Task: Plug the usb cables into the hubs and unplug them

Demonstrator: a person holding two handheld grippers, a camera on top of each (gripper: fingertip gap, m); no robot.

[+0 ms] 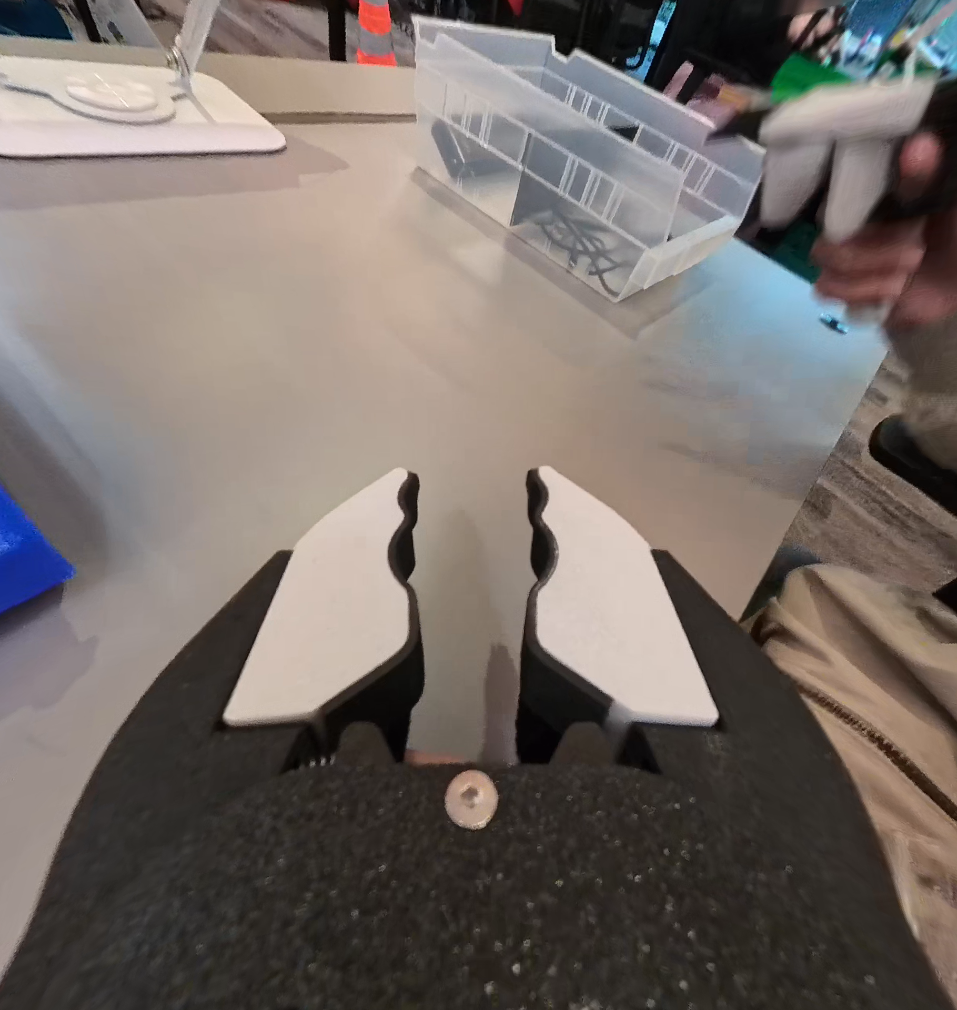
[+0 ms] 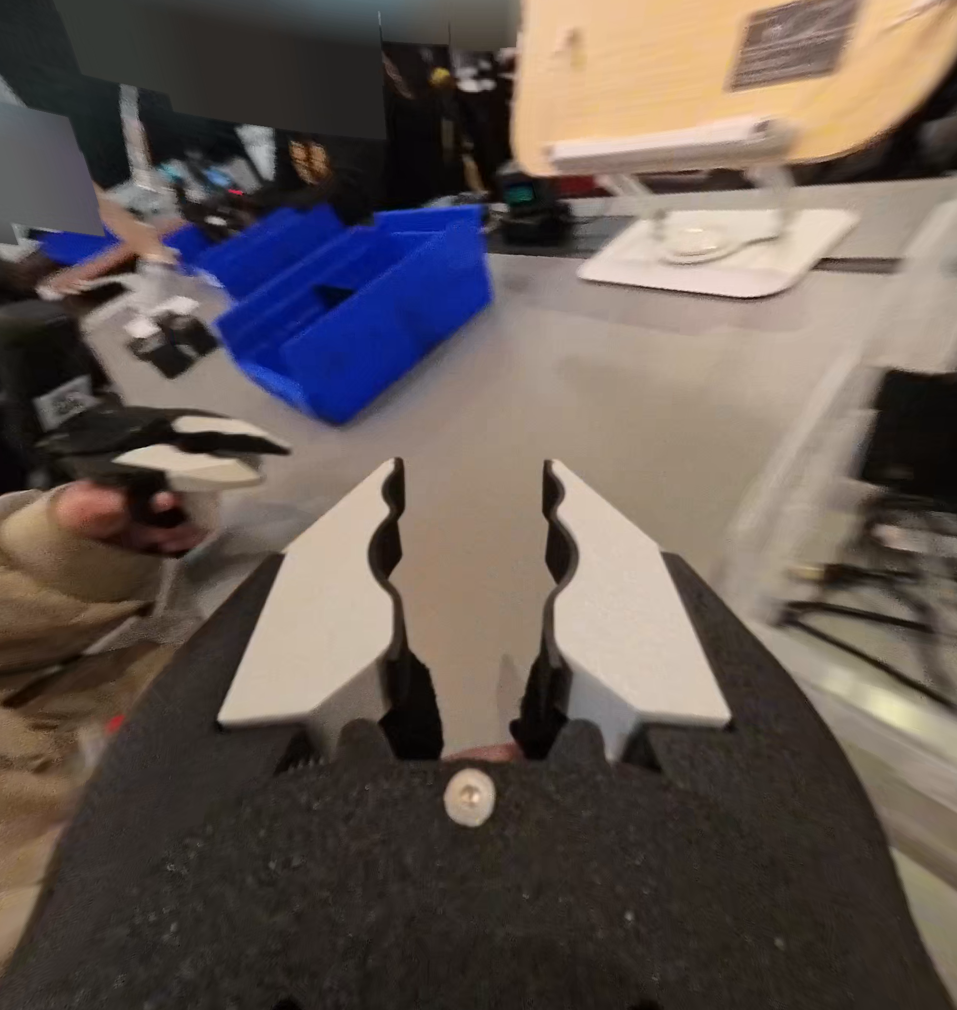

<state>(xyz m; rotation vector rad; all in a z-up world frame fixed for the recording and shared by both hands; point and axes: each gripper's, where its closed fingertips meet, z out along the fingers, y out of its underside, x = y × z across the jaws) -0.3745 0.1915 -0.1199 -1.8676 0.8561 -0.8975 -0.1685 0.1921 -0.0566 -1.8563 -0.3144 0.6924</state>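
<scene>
cables seemingly far beyond tongs

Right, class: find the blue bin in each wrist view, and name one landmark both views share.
Left wrist view: blue bin cut off at the left edge, halfway down.
Right wrist view: blue bin upper left of centre, on the grey table.
Shared landmark: the white stand base, far across the table.

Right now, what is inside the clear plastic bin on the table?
The clear plastic bin holds tangled dark cables in its near compartment and a dark object farther back. Frosted walls blur the rest.
</scene>
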